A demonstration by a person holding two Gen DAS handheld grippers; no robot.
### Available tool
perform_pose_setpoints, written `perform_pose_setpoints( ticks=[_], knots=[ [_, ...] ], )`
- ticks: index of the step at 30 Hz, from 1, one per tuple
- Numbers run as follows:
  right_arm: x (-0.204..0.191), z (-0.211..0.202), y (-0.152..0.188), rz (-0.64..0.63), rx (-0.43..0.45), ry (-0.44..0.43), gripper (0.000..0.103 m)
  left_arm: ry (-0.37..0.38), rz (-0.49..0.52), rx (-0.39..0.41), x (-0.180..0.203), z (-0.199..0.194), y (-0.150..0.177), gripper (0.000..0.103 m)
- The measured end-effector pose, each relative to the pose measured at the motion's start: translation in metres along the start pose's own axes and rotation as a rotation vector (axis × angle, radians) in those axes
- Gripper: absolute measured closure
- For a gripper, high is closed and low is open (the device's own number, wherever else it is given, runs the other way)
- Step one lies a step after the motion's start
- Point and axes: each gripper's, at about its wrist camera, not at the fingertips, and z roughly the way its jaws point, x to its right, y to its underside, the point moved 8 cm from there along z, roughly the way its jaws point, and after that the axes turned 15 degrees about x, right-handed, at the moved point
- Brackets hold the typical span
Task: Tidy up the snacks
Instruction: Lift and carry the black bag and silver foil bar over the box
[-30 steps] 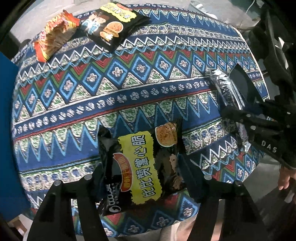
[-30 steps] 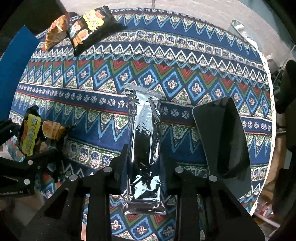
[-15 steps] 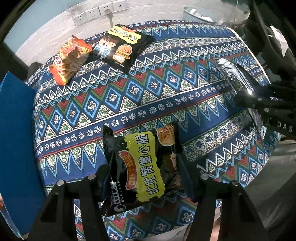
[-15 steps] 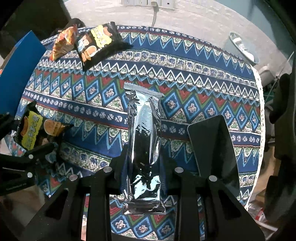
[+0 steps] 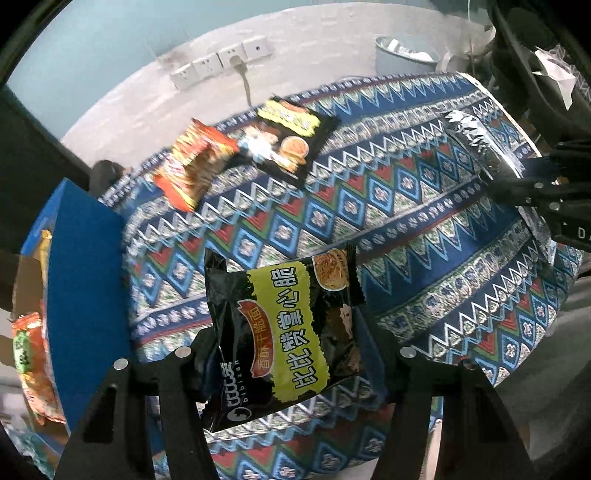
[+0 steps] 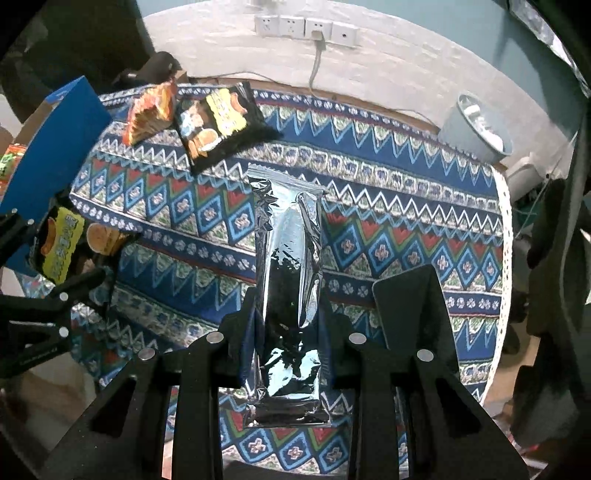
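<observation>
Both clamped: left gripper (image 5: 284, 343) pinches black packet (image 5: 280, 325) (lengthwise); right gripper (image 6: 288, 325) squeezes silver pouch (image 6: 286, 266).

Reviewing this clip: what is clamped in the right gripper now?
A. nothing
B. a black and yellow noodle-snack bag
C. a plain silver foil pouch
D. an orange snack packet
C: in the right wrist view the right gripper is shut on the silver foil pouch, lifted clear of the patterned tablecloth.

Home room: patterned tablecloth (image 6: 388, 192), wall sockets (image 6: 306, 27), waste bin (image 6: 476, 129).
</observation>
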Motion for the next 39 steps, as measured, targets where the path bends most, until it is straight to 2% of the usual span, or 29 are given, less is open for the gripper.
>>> perform_pose_setpoints(
  ticks=[10, 23, 39],
  knots=[
    [-0.023, -0.014, -0.029, -0.021, 0.058, -0.027, 0.075, -0.073, 0.009, 0.090, -0.036, -0.027, -0.018, 0.039],
    [-0.083, -0.037, -0.073, -0.083, 0.138, -0.103, 0.075, -0.158, -0.036, 0.175, -0.104, -0.064, -0.035, 0.039],
    [-0.159, -0.041, -0.122, -0.138, 0.179, -0.188, 0.075, -0.226, -0.094, 0.229, -0.173, -0.100, -0.030, 0.039]
  ],
)
